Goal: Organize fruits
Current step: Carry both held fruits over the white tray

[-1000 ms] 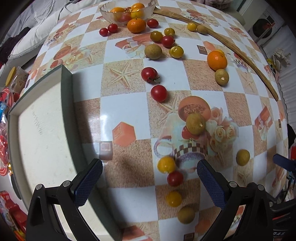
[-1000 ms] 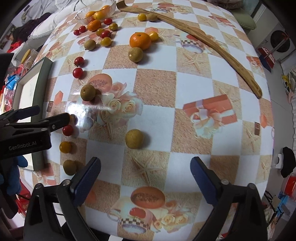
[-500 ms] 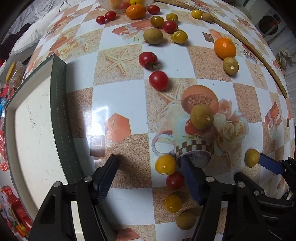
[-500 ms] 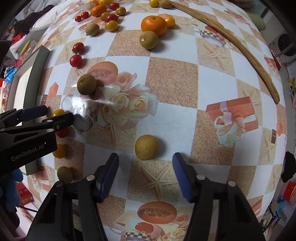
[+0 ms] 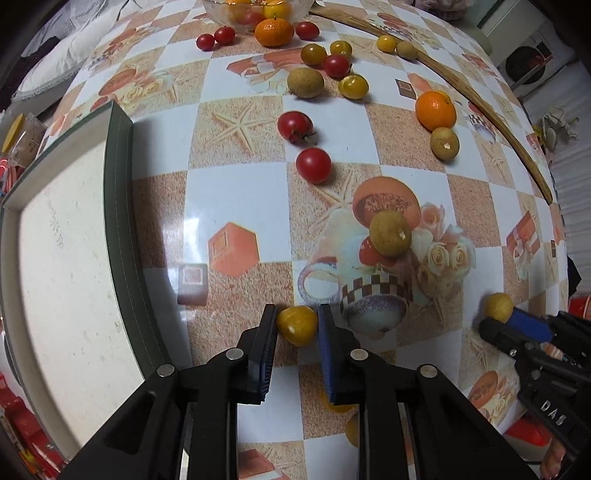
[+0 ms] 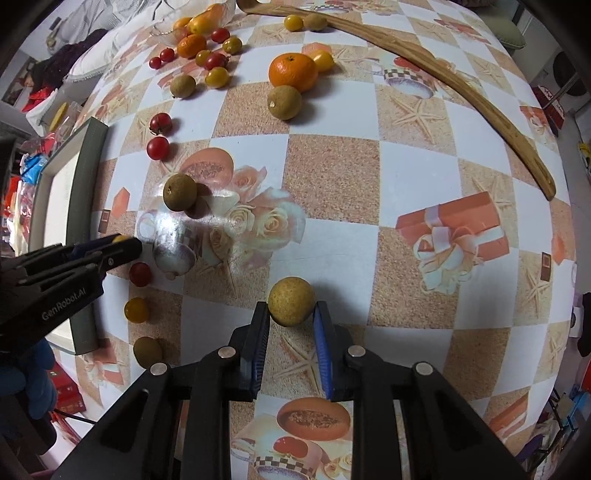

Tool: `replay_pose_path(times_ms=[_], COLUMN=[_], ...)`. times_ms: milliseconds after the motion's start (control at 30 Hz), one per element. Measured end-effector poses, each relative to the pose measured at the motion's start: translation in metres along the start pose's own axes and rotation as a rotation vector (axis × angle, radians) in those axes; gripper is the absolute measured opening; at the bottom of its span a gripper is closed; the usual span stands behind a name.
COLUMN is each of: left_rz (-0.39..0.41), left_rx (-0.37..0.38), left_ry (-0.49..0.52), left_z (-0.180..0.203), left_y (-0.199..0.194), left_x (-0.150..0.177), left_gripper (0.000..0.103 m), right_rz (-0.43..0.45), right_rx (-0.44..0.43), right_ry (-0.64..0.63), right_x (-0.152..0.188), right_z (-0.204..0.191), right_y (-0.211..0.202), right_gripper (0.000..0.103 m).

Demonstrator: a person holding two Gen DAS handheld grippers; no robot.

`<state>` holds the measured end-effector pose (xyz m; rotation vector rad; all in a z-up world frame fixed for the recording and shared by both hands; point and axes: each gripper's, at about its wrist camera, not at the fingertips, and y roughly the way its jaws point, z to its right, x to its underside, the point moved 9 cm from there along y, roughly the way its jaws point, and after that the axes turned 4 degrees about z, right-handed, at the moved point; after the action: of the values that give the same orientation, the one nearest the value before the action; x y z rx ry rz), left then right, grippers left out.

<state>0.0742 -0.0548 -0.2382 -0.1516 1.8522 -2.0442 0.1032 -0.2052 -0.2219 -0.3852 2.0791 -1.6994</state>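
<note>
1. A small yellow tomato (image 5: pixel 297 325) and a tan round longan (image 6: pixel 291 301) sit on the counter (image 6: pixel 332 173).
2. Left tongs (image 5: pixel 297 325) pinch the tomato; right tongs (image 6: pixel 291 314) clasp the longan.

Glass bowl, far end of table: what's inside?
The glass bowl holds orange and red fruit; the frame's top edge crops it in the left wrist view, so the count is unclear. A mandarin sits outside, touching its front.

A patterned table (image 6: pixel 332 173) carries scattered tomatoes (image 5: pixel 313 165), what look like longans (image 6: pixel 180 192), mandarins (image 6: pixel 292 72), a tray (image 5: pixel 70 266).
</note>
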Motion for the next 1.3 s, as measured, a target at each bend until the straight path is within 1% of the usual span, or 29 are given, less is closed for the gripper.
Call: replay_pose_path(times_ms=[133, 200, 533, 667, 767, 900, 1033, 1067, 1300], left_rz=[0.0, 0.007, 0.072, 0.101, 0.118, 0.129, 0.136, 0.137, 0.101], left_rx=[0.012, 0.018, 0.058, 0.059, 0.048, 0.005, -0.037, -0.051, -0.152], left_ry=[-0.006, -0.007, -0.028, -0.059, -0.087, -0.132, -0.19, -0.202, -0.271], left_z=[-0.007, -0.012, -0.031, -0.055, -0.071, -0.089, -0.127, -0.137, -0.196], left_y=[-0.003, -0.003, -0.048, -0.069, -0.077, -0.078, -0.084, -0.085, -0.075], left_x=[0.012, 0.015, 0.022, 0.024, 0.024, 0.025, 0.037, 0.041, 0.069], left_gripper=[0.023, 0.023, 0.023, 0.023, 0.023, 0.023, 0.023, 0.023, 0.023], right_rz=[0.003, 0.006, 0.024, 0.033, 0.037, 0.038, 0.033, 0.028, -0.015], right_rx=[-0.003, -0.004, -0.021, -0.028, -0.037, -0.052, -0.077, -0.086, -0.143], right_ry=[0.016, 0.018, -0.008, -0.043, -0.078, -0.141, -0.209, -0.235, -0.35], right_x=[-0.003, 0.001, -0.008, -0.017, -0.023, -0.03, -0.032, -0.032, -0.024], right_z=[0.0, 0.0, -0.016, -0.033, -0.054, -0.088, -0.126, -0.141, -0.218], right_y=[-0.003, -0.009, -0.027, -0.033, -0.036, -0.035, -0.033, -0.03, -0.01], right_gripper=[0.026, 0.026, 0.026, 0.026, 0.026, 0.026, 0.026, 0.026, 0.026])
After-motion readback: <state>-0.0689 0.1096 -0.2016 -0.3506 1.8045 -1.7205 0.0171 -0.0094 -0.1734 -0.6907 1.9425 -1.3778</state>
